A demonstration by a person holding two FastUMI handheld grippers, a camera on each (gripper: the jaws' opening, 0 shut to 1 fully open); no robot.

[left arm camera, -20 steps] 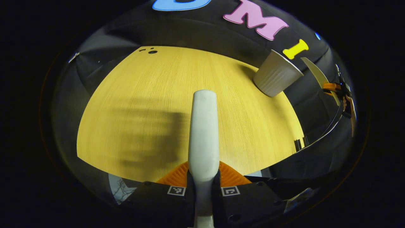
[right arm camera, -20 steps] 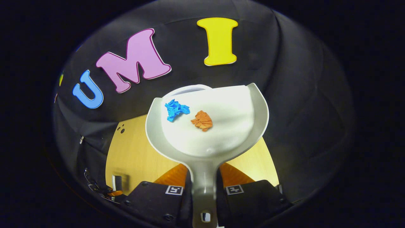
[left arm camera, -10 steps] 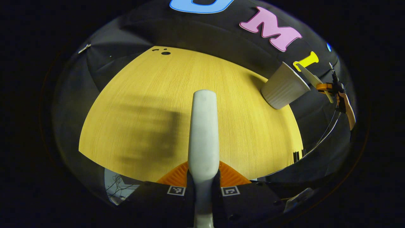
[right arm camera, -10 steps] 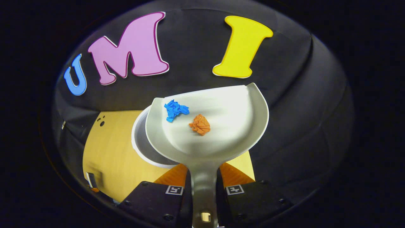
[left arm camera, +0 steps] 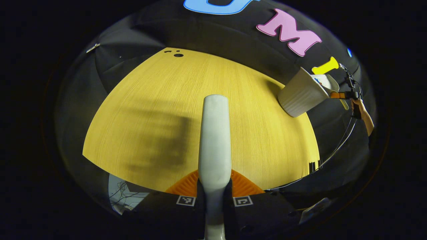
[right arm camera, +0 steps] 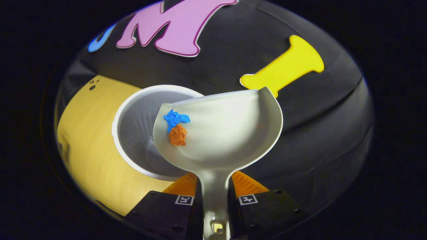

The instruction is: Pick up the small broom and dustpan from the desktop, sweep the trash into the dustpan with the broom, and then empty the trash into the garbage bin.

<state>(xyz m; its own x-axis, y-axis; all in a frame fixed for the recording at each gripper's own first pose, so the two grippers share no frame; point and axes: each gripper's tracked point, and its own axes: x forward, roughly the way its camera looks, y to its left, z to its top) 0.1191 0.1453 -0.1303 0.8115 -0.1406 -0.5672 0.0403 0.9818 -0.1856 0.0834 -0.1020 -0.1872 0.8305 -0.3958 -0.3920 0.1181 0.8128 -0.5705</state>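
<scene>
Tilting toward one side, the pale dustpan (right arm camera: 230,133) hangs partly over the open mouth of the white garbage bin (right arm camera: 133,133) in the right gripper view. Two crumpled scraps of trash lie against the pan's lower side wall: a blue paper wad (right arm camera: 175,118) and an orange paper wad (right arm camera: 177,135), touching each other, right at the edge nearest the bin. The dustpan's handle runs down between the fingers of the right gripper (right arm camera: 215,203), and both fingers are clamped on it. The bin stands near the far corner of the yellow wooden desk (right arm camera: 86,146), close to the black cloth wall.

In the left gripper view, the left gripper (left arm camera: 214,200) has both fingers pressed on the white handle of the small broom (left arm camera: 214,140), which points straight ahead above the desk (left arm camera: 160,100). The brush end is out of sight. A blurred shadow lies on the wood to one side of the handle. Far off toward the desk's far right corner stands the ribbed garbage bin (left arm camera: 300,95), with the dustpan (left arm camera: 328,83) tipped at its rim. Beside it, past the desk's edge, a person's hand (left arm camera: 362,113) holds the other gripper, and a thin cable trails down from it. Three small dark holes (left arm camera: 175,53) mark the far left corner of the desk.
</scene>
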